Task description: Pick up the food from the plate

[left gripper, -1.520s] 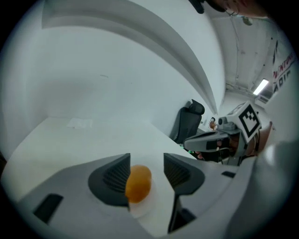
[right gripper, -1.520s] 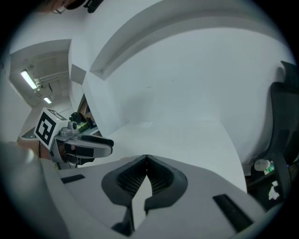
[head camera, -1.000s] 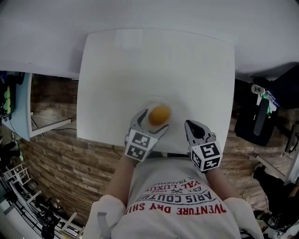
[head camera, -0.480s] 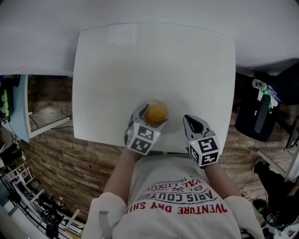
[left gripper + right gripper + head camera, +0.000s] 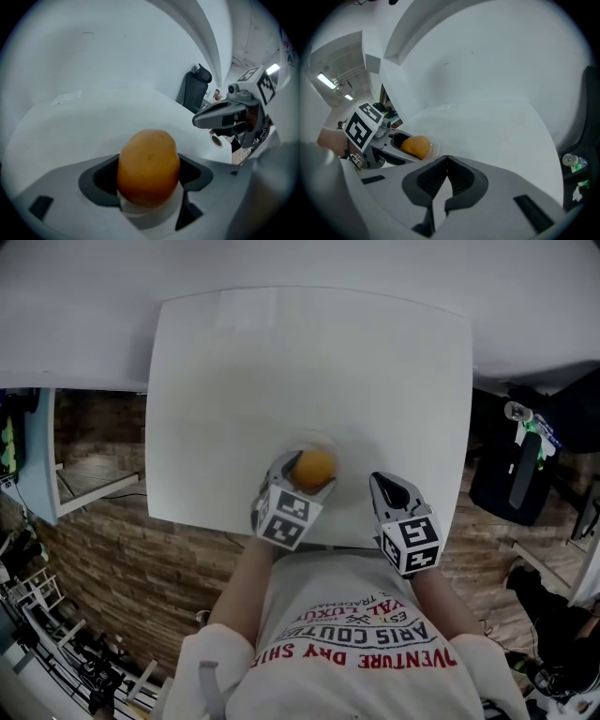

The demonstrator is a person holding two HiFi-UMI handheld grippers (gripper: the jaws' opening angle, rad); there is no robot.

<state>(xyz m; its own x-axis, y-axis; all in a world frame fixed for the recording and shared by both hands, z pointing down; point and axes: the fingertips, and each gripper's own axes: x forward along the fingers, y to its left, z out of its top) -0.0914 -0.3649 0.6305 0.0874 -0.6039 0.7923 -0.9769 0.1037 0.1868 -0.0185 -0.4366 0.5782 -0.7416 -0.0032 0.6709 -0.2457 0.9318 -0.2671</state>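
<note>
— Where is the food (image 5: 313, 468) found?
— It is seen on the plate (image 5: 434, 145), near the front edge of the bench (image 5: 309, 352), and it is flanked by the fingers (image 5: 101, 180) of the left gripper (image 5: 305, 476).
— How are those fingers set?
— They are being closed on the food. Both are laid against its sides, and the food is seated on the plate.
— And the right gripper (image 5: 381, 484)?
— It is held just right of the plate, over the bench's edge. Its fingers are brought fully together, and nothing is gripped by them.
</note>
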